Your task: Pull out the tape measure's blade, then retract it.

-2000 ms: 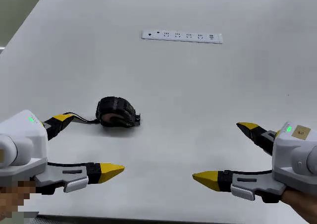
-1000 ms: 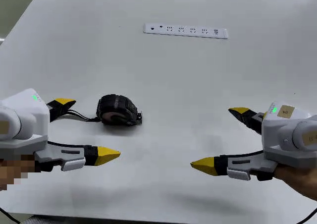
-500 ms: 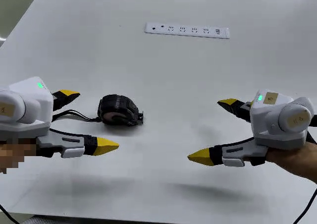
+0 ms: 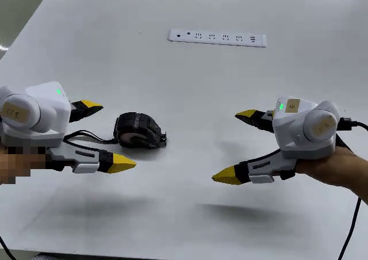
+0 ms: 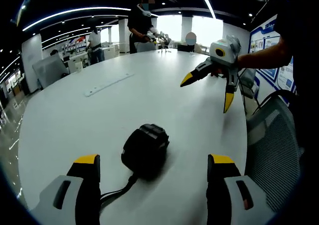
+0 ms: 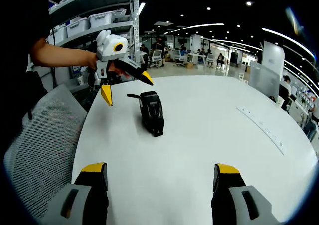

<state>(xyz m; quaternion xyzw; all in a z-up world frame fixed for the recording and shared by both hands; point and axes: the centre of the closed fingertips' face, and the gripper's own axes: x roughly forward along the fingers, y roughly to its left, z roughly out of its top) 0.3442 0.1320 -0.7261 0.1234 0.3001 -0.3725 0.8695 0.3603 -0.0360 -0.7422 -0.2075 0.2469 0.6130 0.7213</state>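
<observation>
Left gripper (image 4: 115,134) and right gripper (image 4: 227,146) gape wide, holding nothing. The tape measure (image 4: 138,130) sits on the counter (image 4: 190,81) just ahead of the left jaws, well apart from the right. Likely a stiff, weighty case: clamp its body, pinch the blade tip (image 4: 163,137) facing the right jaws.

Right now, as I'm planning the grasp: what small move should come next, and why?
Probably ease the left tongs forward around the tape measure: it lies just ahead of their open tips, untouched, blade retracted; the right tongs are open, well apart.
</observation>
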